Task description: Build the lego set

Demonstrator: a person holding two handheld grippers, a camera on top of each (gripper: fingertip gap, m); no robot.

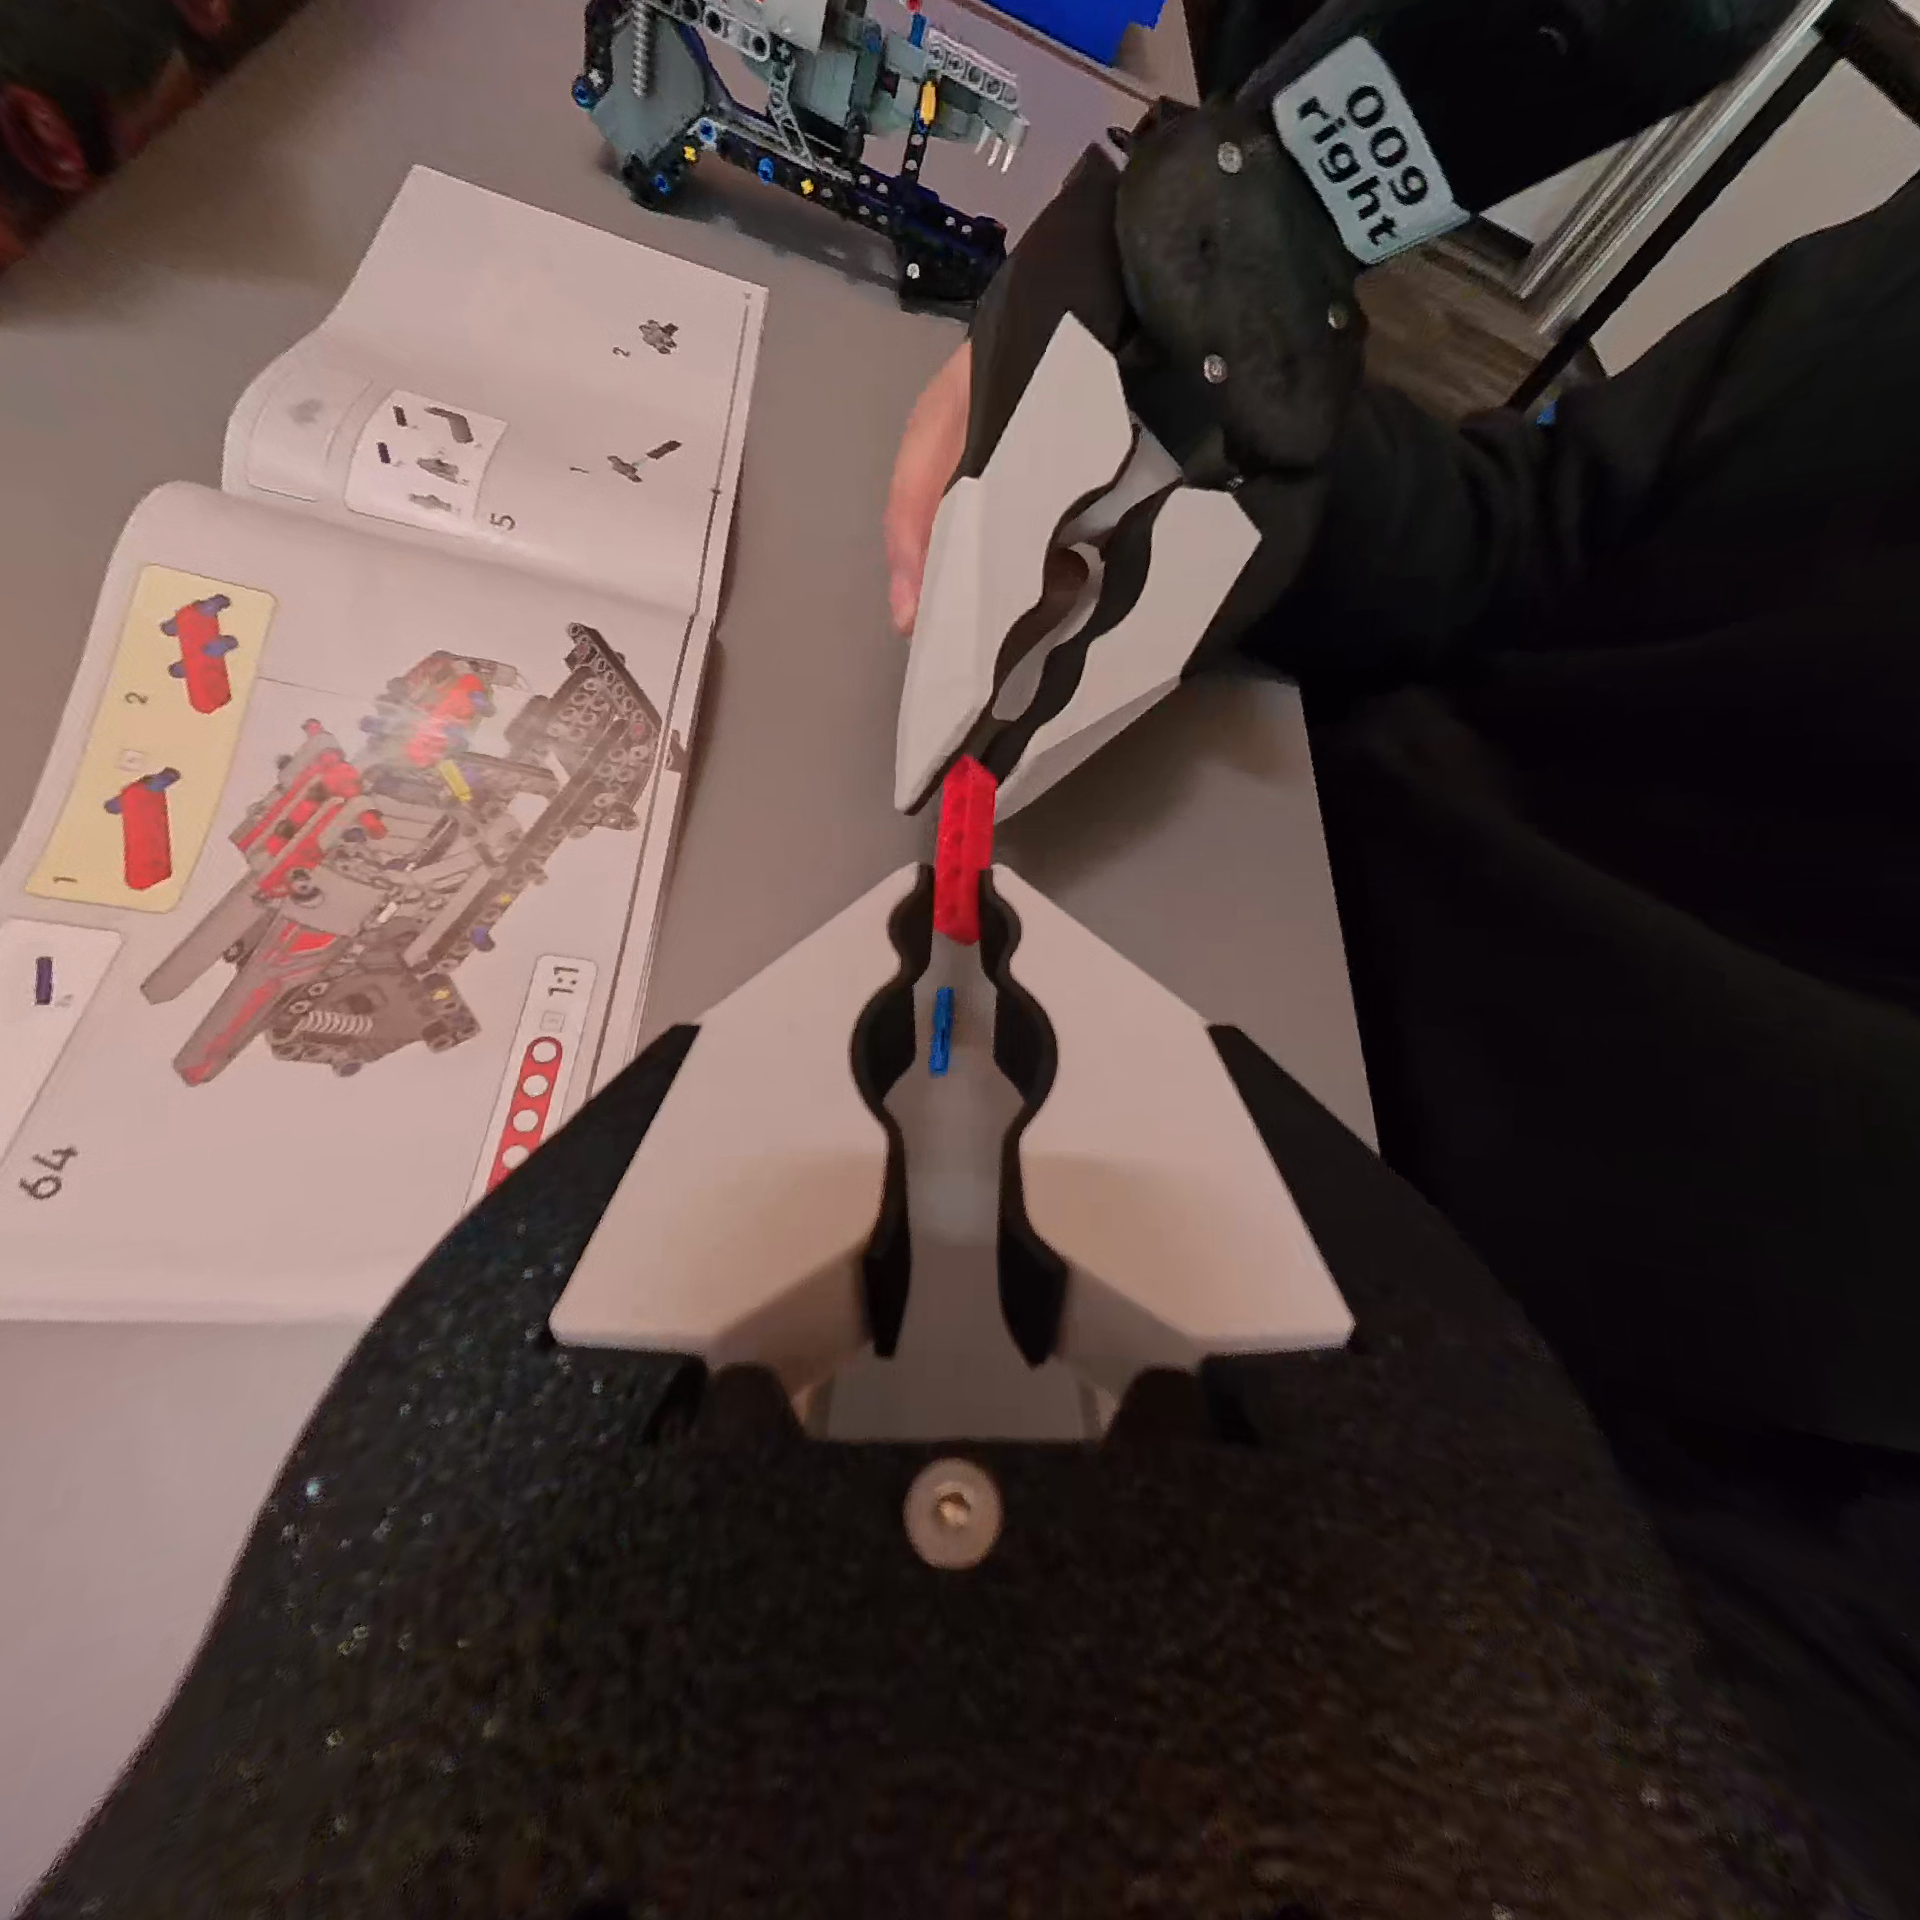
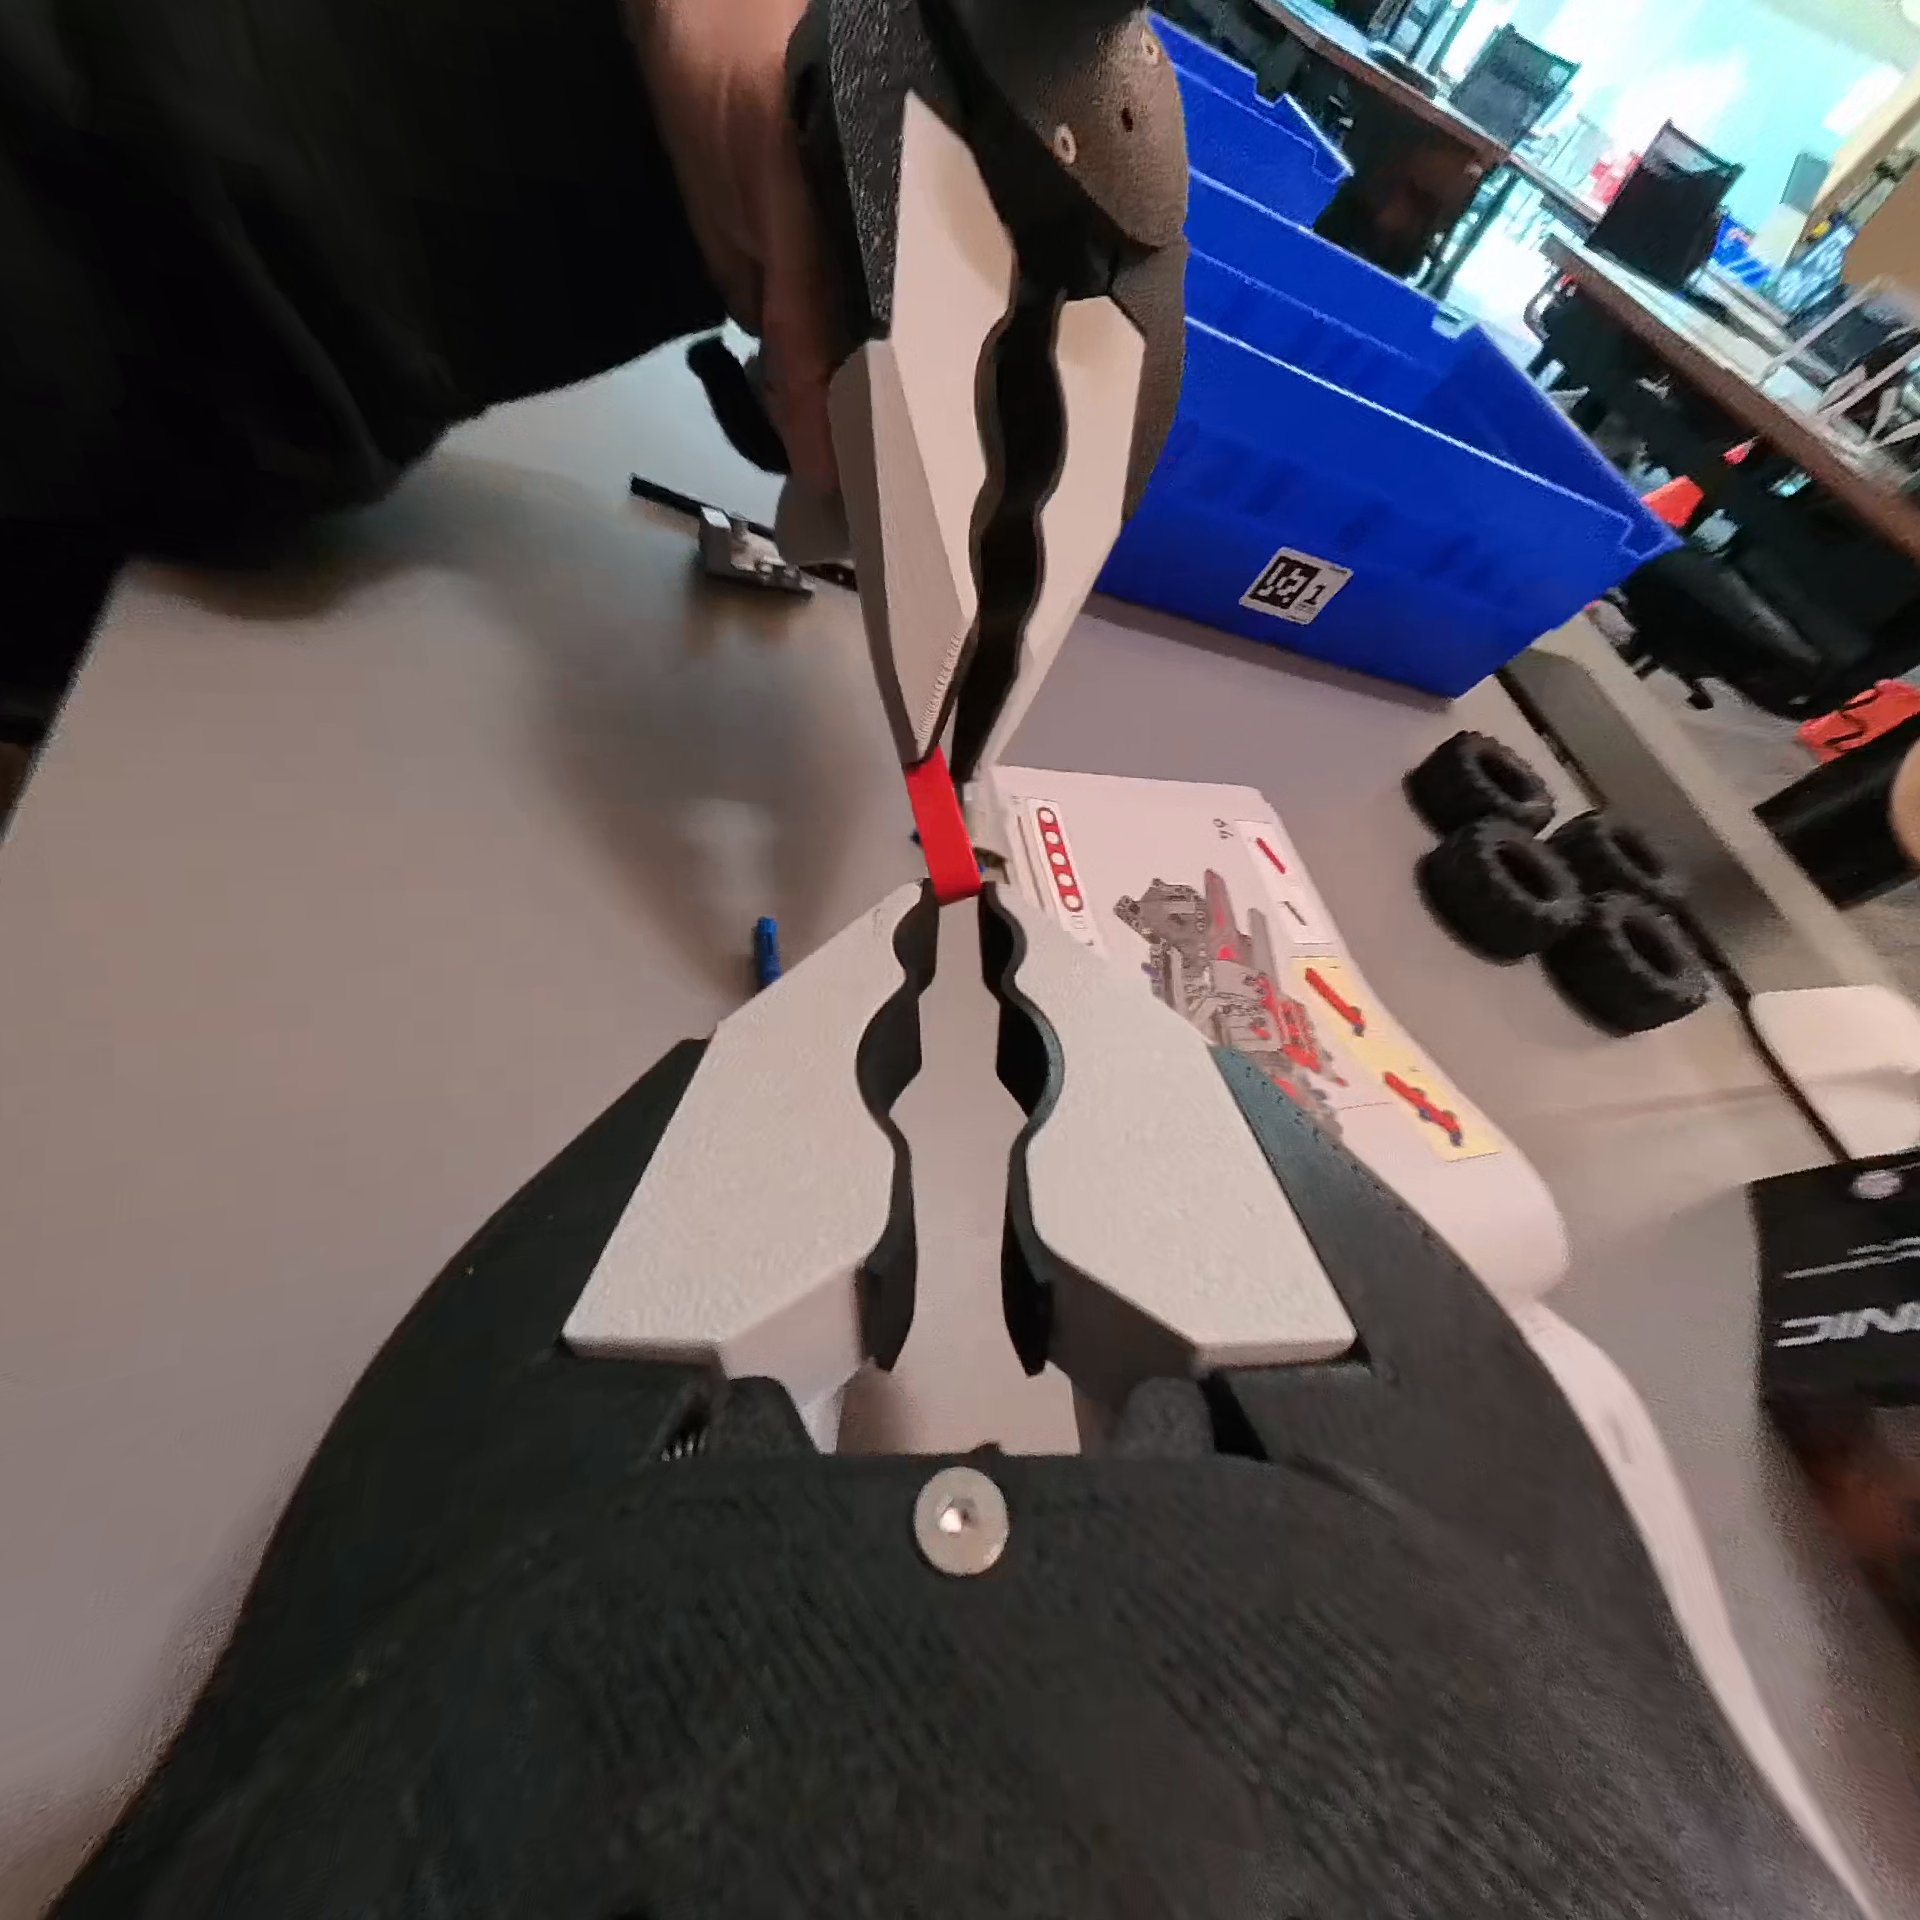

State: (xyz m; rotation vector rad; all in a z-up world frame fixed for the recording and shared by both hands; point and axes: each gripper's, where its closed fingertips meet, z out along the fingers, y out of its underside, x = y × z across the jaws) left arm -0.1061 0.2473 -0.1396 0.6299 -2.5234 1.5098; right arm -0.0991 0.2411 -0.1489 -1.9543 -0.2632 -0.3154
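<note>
Two tools, left tool [image 1: 951, 883] and right tool [image 2: 951, 904], pinch one red beam [image 1: 961, 847]; half-built model [image 1: 800, 114], loose wheels [image 2: 1548, 904] await on desk [image 1: 810, 644].

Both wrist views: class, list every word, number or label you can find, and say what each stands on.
Wording is not copied; only its places.
Pale label on the right hand-held gripper: printed text.
Open instruction booklet: page and step numbers.
White sticker on the blue bin: code and number.
Black packet, right edge: white lettering, cut off.
Red beam: none visible.
</note>
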